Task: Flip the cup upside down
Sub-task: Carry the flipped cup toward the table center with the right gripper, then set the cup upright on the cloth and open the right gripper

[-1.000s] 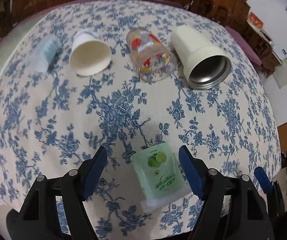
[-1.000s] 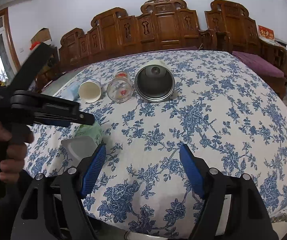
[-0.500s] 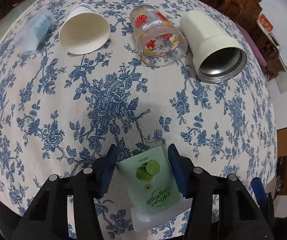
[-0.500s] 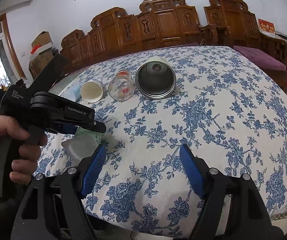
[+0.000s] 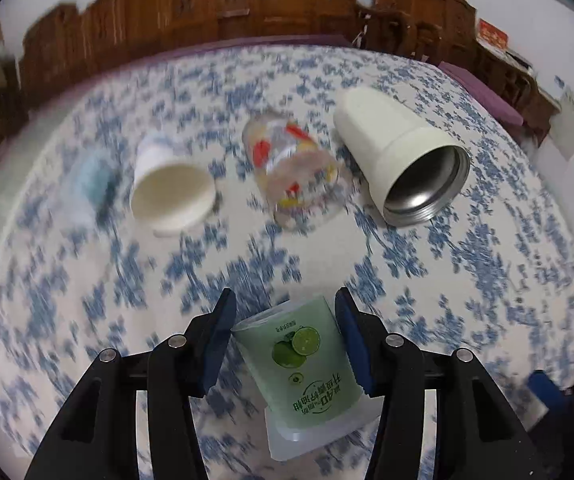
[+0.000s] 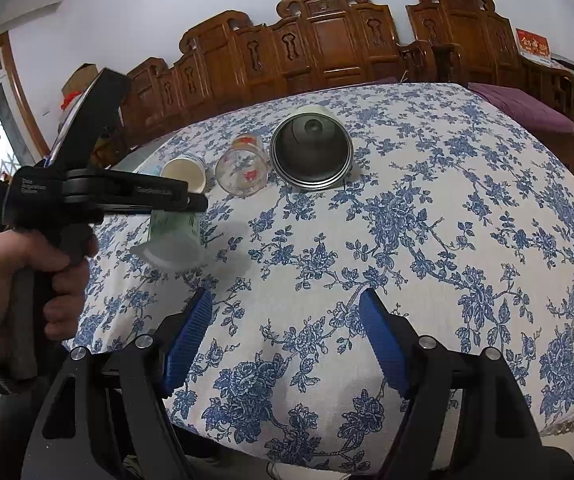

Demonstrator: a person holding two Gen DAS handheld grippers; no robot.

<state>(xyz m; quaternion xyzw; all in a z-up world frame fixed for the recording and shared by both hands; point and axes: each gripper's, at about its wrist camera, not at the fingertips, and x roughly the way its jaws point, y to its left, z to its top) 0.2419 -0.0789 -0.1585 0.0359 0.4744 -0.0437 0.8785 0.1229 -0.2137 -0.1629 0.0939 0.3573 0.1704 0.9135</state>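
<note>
A green plastic cup (image 5: 307,364) with a lime picture and a clear rim lies between the blue pads of my left gripper (image 5: 285,340), which is shut on its sides. The cup is tilted, base pointing away, rim toward the camera. In the right wrist view the same cup (image 6: 173,236) hangs lifted off the cloth under the left gripper (image 6: 155,196), casting a shadow. My right gripper (image 6: 285,340) is open and empty above the near part of the table.
Lying on their sides at the back of the flowered tablecloth (image 6: 427,220) are a cream metal-lined mug (image 5: 403,160), a printed glass (image 5: 295,172), a white paper cup (image 5: 171,188) and a pale blue cup (image 5: 91,184). Carved wooden chairs (image 6: 327,52) stand behind the table.
My left gripper closed onto the green cup, then raised and tilted it, so the view swung up toward the chairs. My right gripper stayed open and almost still.
</note>
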